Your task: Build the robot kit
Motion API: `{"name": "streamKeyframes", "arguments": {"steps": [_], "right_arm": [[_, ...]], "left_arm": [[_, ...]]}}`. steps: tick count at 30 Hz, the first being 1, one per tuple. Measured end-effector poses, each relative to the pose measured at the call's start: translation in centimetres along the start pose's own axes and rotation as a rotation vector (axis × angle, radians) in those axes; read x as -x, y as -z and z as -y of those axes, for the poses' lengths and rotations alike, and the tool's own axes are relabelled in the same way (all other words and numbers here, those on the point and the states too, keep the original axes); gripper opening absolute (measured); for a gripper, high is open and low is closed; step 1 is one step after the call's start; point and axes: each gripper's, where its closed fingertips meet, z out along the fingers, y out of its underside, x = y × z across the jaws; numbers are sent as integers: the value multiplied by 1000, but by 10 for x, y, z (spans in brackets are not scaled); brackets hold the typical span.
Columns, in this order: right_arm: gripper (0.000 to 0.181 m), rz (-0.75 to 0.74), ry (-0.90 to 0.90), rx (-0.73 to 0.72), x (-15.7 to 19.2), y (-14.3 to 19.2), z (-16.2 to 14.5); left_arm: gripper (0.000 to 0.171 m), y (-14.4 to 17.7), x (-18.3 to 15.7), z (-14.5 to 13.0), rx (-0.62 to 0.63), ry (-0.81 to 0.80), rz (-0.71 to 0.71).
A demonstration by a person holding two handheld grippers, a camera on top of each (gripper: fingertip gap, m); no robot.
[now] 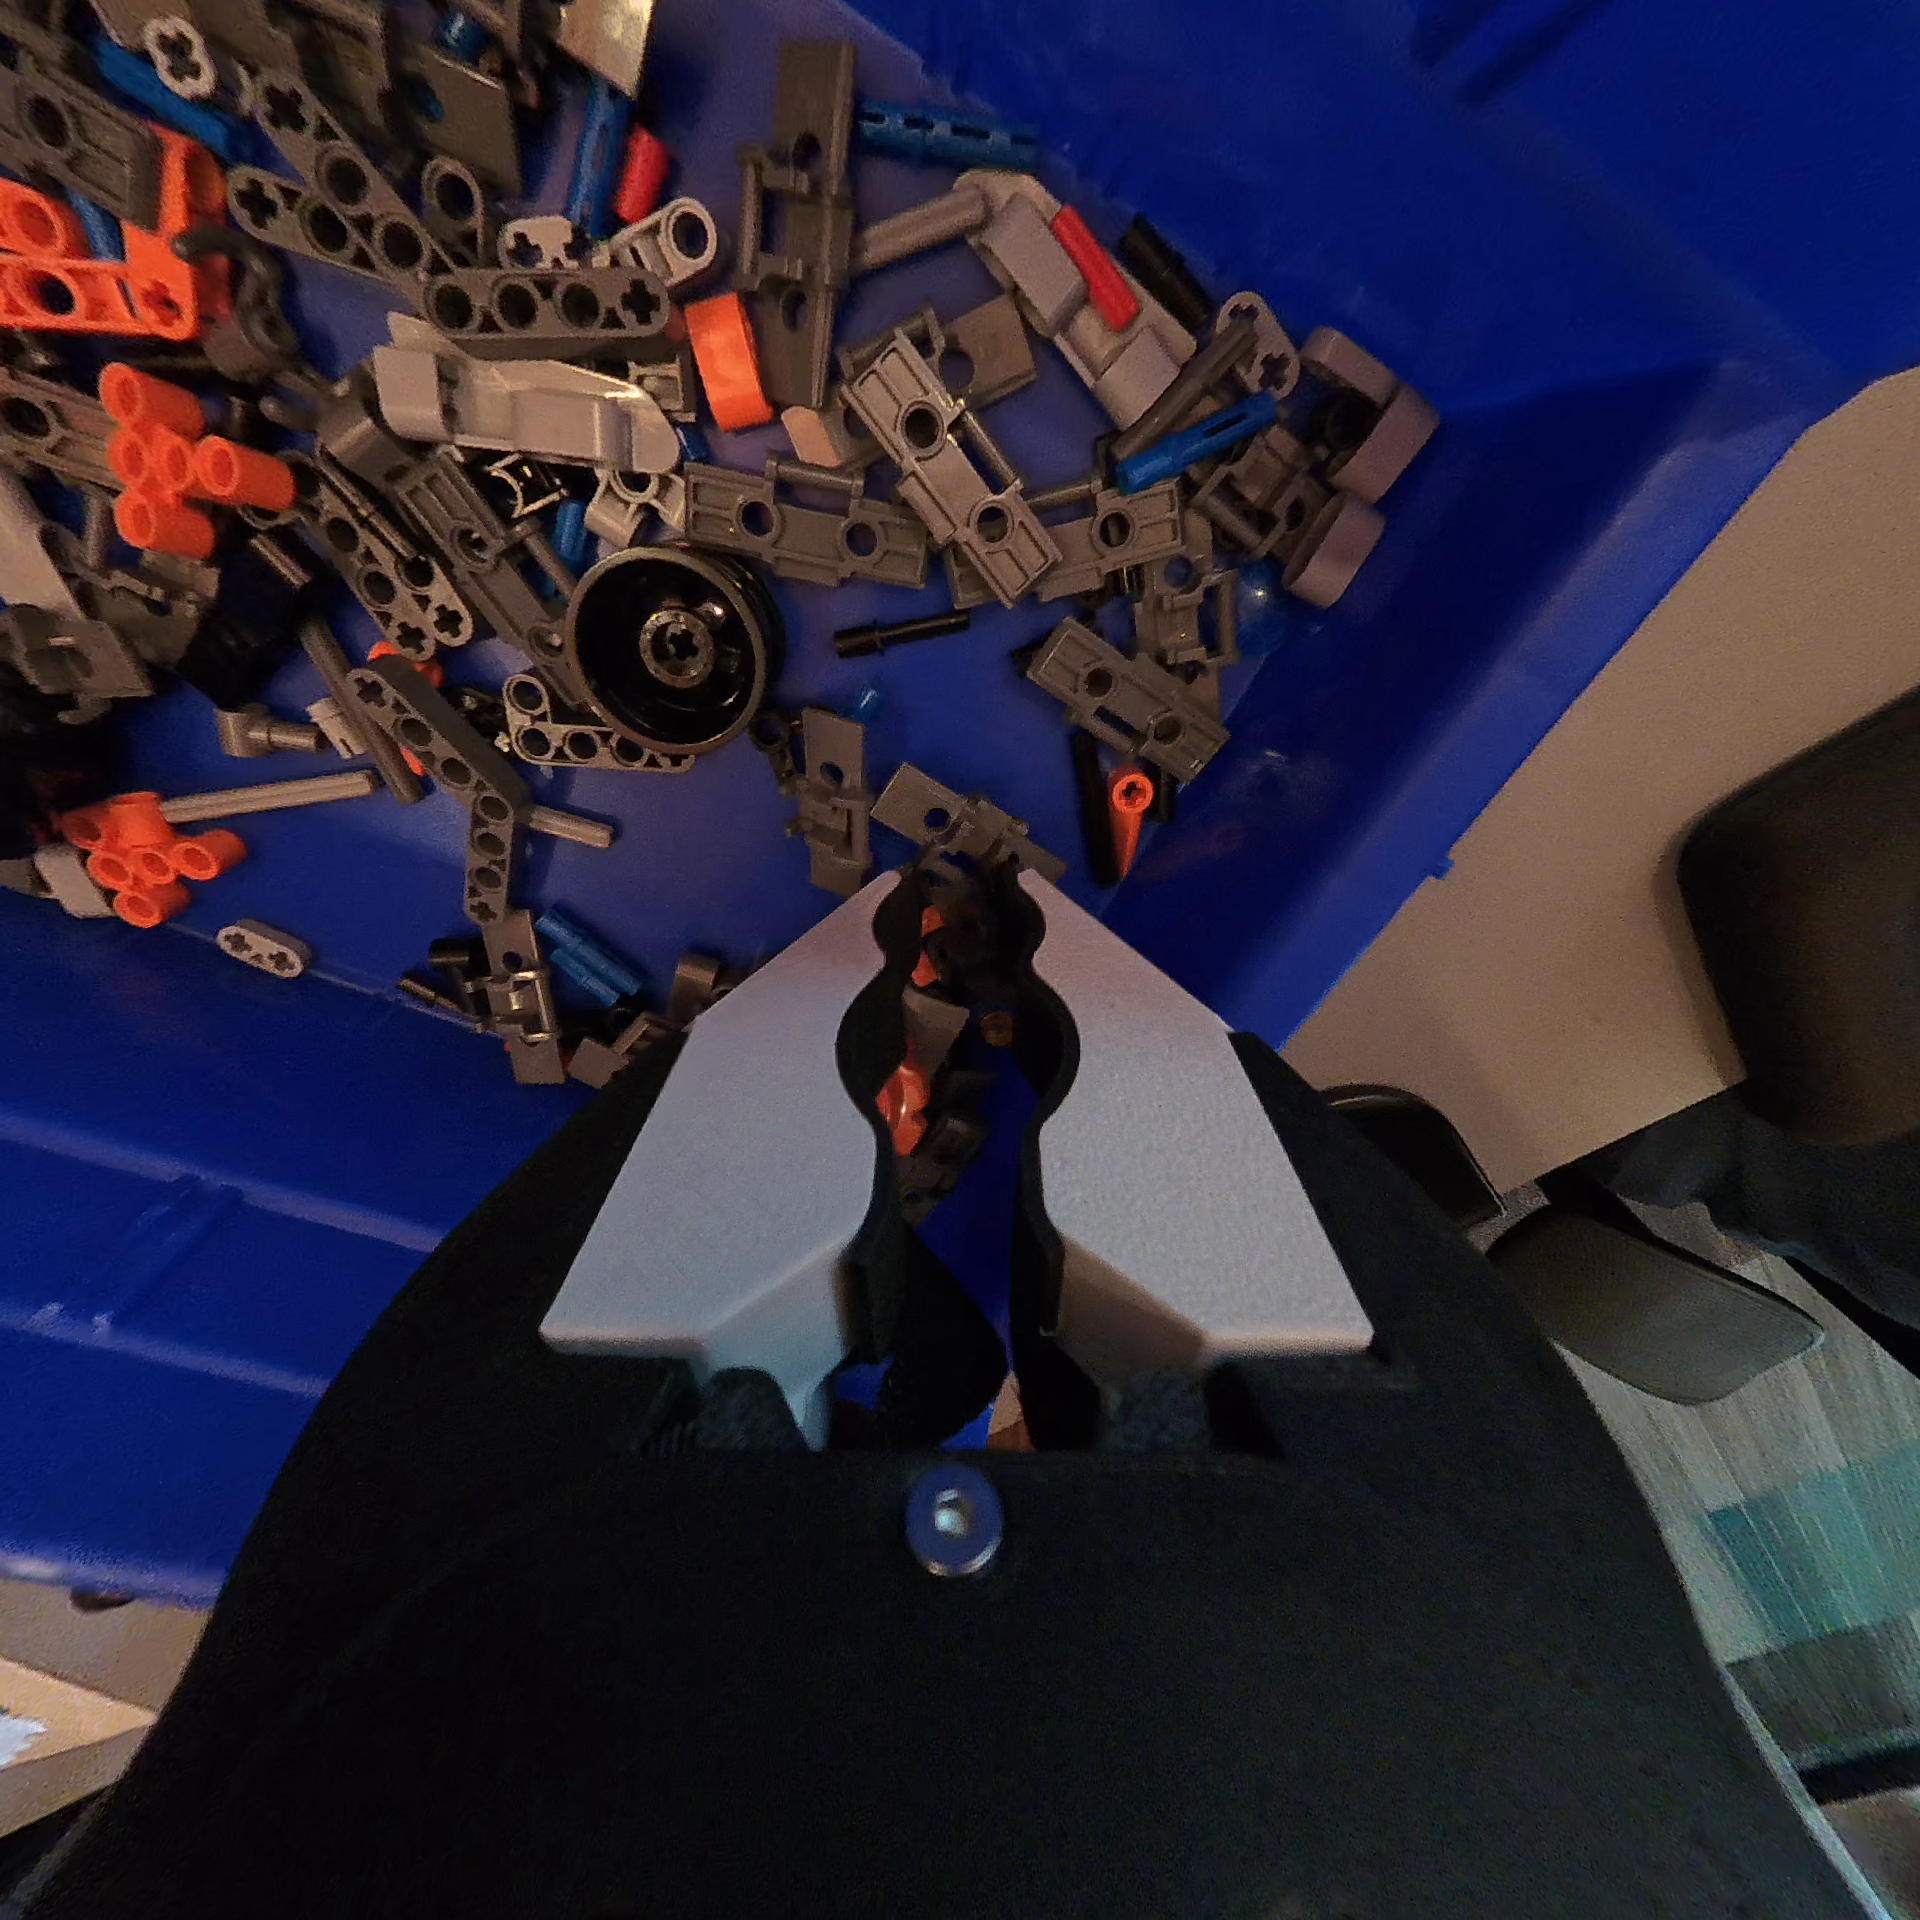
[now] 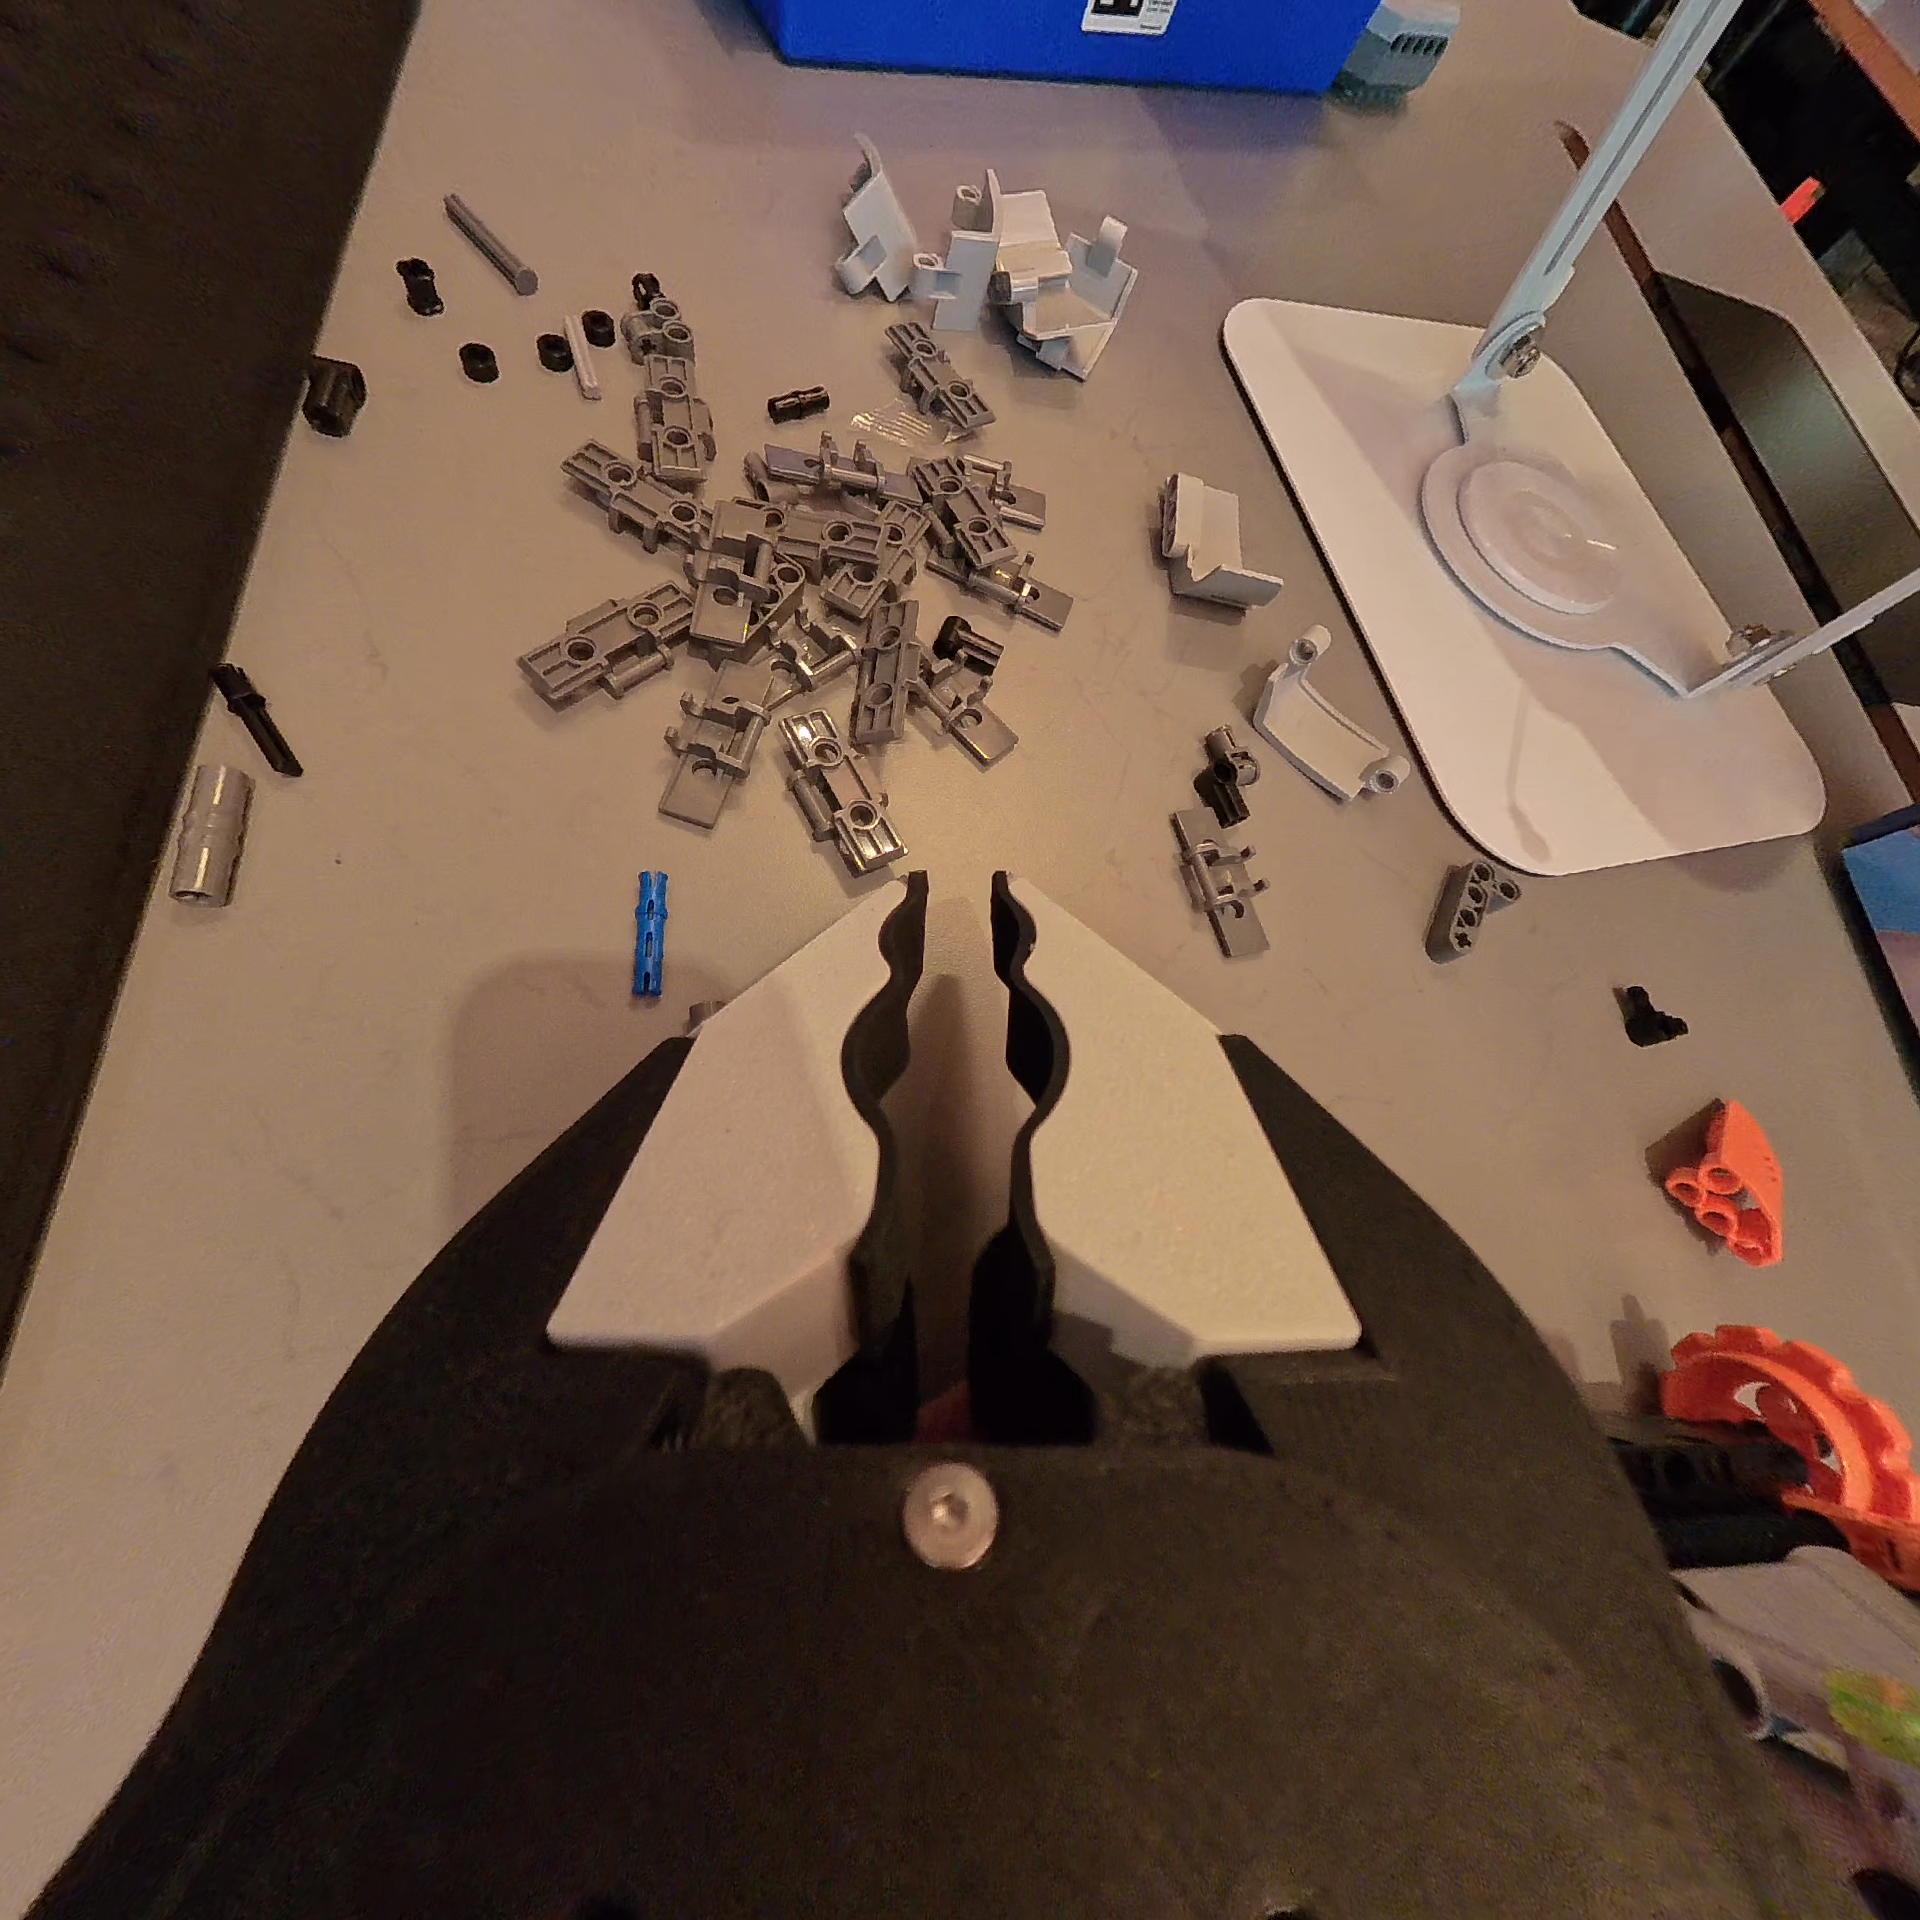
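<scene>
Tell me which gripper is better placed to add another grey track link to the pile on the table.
Left, probably. The left gripper is shut on a grey track link above the blue bin. The right gripper is open and empty, short of the pile of grey links.

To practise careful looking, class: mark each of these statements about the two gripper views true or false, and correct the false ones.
1. The left gripper pinches a grey track link at its fingertips. True.
2. The left gripper is over a red bin. False: the bin is blue.
3. The right gripper holds a blue pin. False: it is open and holds nothing; the blue pin lies on the table to its left.
4. A heap of grey track links lies on the table ahead of the right gripper. True.
5. A black wheel lies among the parts in the bin. True.
</scene>
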Motion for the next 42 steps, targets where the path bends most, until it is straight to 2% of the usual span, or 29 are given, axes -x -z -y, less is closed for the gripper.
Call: {"name": "streamKeyframes", "arguments": {"steps": [2, 3, 4, 8, 10, 14, 17, 20, 21, 22, 23, 25, 27, 29, 30, 33, 36, 38, 40, 42], "right_arm": [[10, 1, -1, 0, 0, 0, 0], [10, 1, -1, 0, 0, 0, 0], [10, 1, -1, 0, 0, 0, 0], [10, 1, -2, 0, 0, 0, 0], [10, 1, -3, 0, 0, 0, 0], [10, 0, -3, 1, 0, 0, 0], [10, -1, -2, 0, 0, 0, 0], [10, -2, 1, 0, 0, 0, 0], [10, -1, 1, -1, 0, 0, 0], [10, -1, 1, -2, 0, 0, 0], [10, 1, 0, -2, 0, 1, 0], [10, 4, -2, -3, 0, 1, -1], [10, 6, -5, -6, 0, 3, -1], [10, 8, -6, -7, 0, 3, -1], [10, 9, -7, -5, 0, 3, -1], [10, 9, -6, 0, 0, 2, -2], [10, 4, -3, 3, 0, 2, -2], [10, 0, -2, 4, 0, 2, -2], [10, -2, -1, 4, 0, 2, -2], [10, -2, -2, 4, -1, 2, -2]], "left_arm": [[14, 6, 2, 1, -15, -3, 13], [6, 12, 3, 2, -27, 1, 21], [6, 19, 7, 3, -44, -1, 44], [5, 60, -2, 22, -132, -46, 82], [6, 79, -17, 38, -175, -99, 96], [5, 109, -76, 87, -283, -271, 69], [5, 107, -125, 126, -321, -424, 33], [7, 83, -148, 157, -307, -544, 46], [15, 76, -146, 166, -301, -563, 78], [31, 72, -147, 174, -314, -570, 70], [38, 71, -149, 176, -319, -568, 44], [48, 74, -136, 171, -306, -543, 62], [37, 91, -117, 156, -331, -488, 55], [28, 106, -78, 132, -337, -379, 119], [25, 106, -57, 113, -300, -330, 145], [26, 80, -19, 67, -227, -174, 87], [30, 36, 17, 29, -62, -132, 156], [34, 14, 26, 17, 4, -116, 162], [30, -1, 26, 4, 80, -120, 125], [21, -9, 23, 5, 65, -119, 106]]}}
